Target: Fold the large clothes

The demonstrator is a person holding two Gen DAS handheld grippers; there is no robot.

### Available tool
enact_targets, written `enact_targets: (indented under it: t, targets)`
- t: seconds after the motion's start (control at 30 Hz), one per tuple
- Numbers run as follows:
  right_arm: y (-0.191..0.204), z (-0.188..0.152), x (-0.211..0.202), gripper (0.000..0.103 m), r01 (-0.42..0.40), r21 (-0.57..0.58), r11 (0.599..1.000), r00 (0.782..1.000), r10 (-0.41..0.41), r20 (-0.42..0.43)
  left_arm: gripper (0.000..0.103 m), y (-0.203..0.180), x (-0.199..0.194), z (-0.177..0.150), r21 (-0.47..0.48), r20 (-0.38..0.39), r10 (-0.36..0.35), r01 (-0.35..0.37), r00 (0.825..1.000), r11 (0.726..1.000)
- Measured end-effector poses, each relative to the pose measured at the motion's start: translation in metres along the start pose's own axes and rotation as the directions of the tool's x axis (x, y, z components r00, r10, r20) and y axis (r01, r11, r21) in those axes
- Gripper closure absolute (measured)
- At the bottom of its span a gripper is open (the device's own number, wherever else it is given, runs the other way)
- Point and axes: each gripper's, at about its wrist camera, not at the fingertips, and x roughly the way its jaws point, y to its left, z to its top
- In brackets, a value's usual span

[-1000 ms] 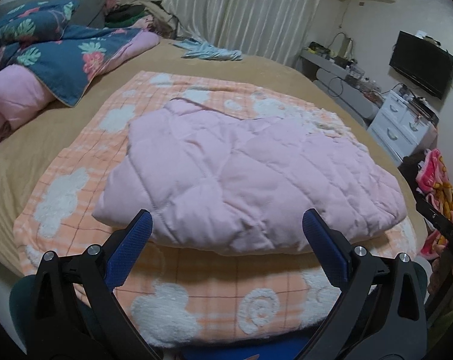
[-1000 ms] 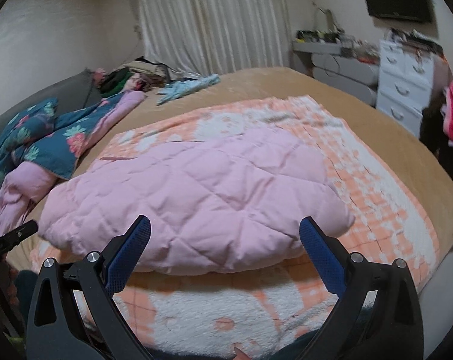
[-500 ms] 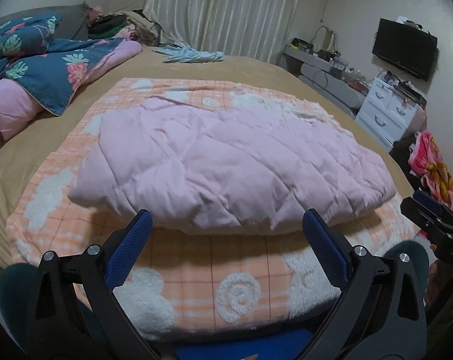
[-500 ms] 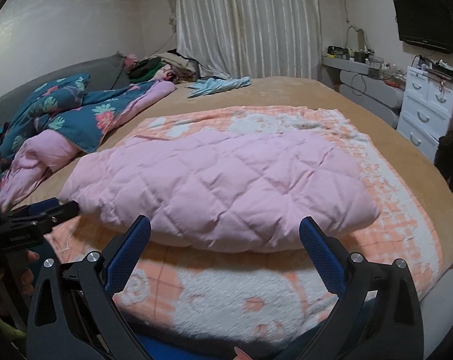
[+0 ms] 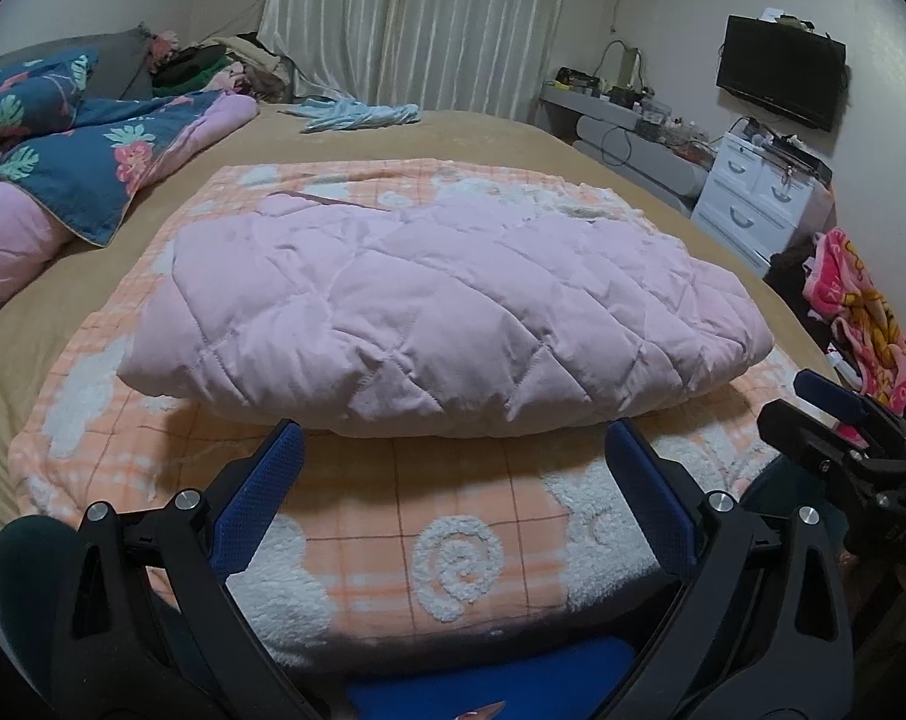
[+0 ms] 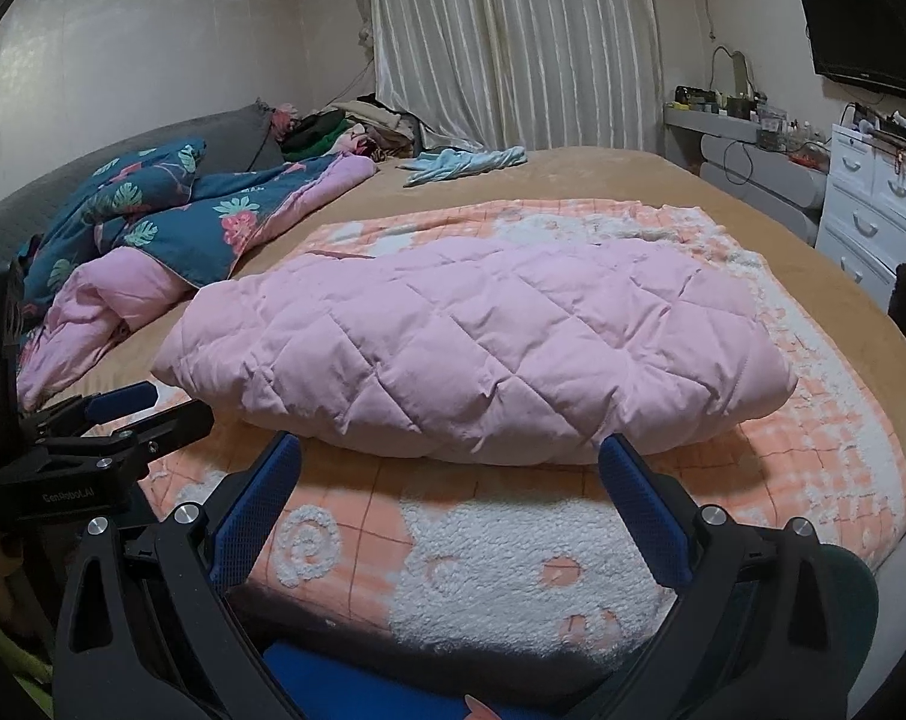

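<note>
Jaws spread wide and empty on both the left gripper (image 5: 453,456) and right gripper (image 6: 450,465), level and side by side (near the bed's edge), facing the folded pink quilted garment (image 5: 447,306) lying on the orange blanket (image 5: 465,546).

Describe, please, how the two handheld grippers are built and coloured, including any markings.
The left gripper and right gripper match: black angular frames with triangular cut-outs, silver round bolts, and two blue textured finger pads. Seen from the right wrist, the left gripper's side carries small white lettering, too small to read surely.
</note>
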Motion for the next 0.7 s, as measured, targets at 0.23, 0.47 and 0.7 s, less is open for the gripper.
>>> enact_targets:
  t: [0.23, 0.47, 0.7]
  targets:
    - [-0.0027, -0.0003, 0.0014, 0.004, 0.006, 0.005, 1.0, 1.0, -0.006, -0.008, 0.009, 0.0028, 0.0001, 0.0004, -0.008, -0.006, 0.017, -0.017, 1.0, 1.0]
    - [-0.0027, -0.0007, 0.0015, 0.004, 0.007, 0.0, 1.0, 1.0, -0.007, -0.01, 0.009, 0.0034, -0.0002, -0.0002, -0.007, -0.009, 0.027, -0.027, 1.0, 1.0]
    - [-0.0034, -0.0015, 0.0026, 0.004, 0.005, 0.0, 1.0, 1.0, -0.005, -0.016, 0.009, 0.0036, -0.0011, 0.0, -0.009, -0.002, 0.027, -0.027, 1.0, 1.0]
